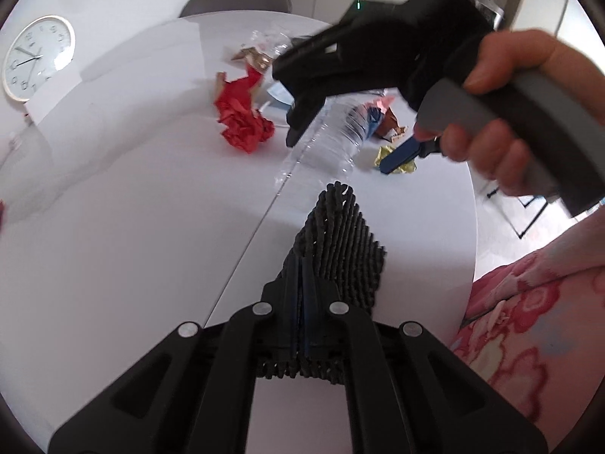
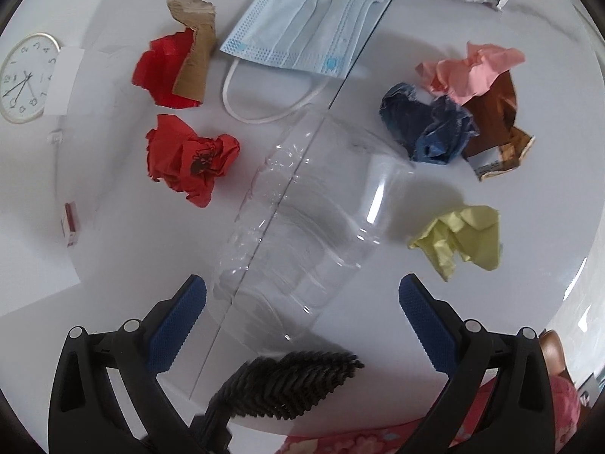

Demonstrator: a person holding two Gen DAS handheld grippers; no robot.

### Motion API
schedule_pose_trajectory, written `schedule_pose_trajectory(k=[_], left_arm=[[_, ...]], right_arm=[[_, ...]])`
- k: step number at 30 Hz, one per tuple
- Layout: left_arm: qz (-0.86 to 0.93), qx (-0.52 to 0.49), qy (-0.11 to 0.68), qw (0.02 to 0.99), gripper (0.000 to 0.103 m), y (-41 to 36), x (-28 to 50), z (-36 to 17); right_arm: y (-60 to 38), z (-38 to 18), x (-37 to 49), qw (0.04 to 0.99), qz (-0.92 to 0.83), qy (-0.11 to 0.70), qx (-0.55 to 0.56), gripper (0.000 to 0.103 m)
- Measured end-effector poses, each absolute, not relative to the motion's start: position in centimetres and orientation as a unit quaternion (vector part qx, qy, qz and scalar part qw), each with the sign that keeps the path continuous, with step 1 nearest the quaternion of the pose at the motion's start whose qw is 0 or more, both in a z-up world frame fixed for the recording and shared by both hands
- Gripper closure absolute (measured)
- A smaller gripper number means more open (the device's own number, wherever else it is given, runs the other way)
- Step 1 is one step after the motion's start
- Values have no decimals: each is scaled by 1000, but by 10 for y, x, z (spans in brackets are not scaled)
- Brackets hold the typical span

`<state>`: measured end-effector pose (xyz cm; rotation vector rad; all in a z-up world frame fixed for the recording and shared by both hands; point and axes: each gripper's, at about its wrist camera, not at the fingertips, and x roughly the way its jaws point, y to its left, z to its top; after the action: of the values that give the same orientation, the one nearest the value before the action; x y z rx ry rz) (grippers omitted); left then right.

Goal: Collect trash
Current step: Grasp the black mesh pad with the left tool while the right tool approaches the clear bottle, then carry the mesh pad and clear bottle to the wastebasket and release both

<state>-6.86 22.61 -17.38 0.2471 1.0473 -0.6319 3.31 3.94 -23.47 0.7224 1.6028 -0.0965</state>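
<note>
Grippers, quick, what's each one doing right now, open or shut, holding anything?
Left claw: shut on the black woven basket.
Right claw: open, empty, above the clear plastic bottle lying on the table.

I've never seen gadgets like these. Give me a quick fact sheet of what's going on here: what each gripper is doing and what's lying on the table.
Setting: white table strewn with trash
Left gripper: shut on a black woven piece
Right gripper: open, poised over the clear plastic bottle
Bottle: lying on its side, not yet gripped
Paper wads: red, dark blue, pink, yellow
Other trash: blue face mask, torn cardboard
Also there: wall clock lying at the table's edge
</note>
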Motion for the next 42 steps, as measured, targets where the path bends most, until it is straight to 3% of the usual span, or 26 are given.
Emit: schedule_pose_trajectory(k=[2, 6, 21, 28, 42], left_arm=[[-289, 111, 487, 817, 101, 232, -75, -171], [-276, 100, 483, 825, 101, 237, -80, -166], [-284, 114, 449, 839, 101, 204, -90, -133], [-318, 121, 431, 836, 101, 167, -79, -111], [-364, 143, 399, 829, 101, 102, -68, -87]], right_arm=[[46, -240, 35, 633, -30, 703, 321, 7], [52, -244, 34, 633, -1, 702, 326, 29], [-9, -182, 24, 702, 97, 624, 330, 34], [-82, -138, 4, 753, 85, 562, 331, 36], [-155, -98, -32, 804, 63, 516, 288, 41]])
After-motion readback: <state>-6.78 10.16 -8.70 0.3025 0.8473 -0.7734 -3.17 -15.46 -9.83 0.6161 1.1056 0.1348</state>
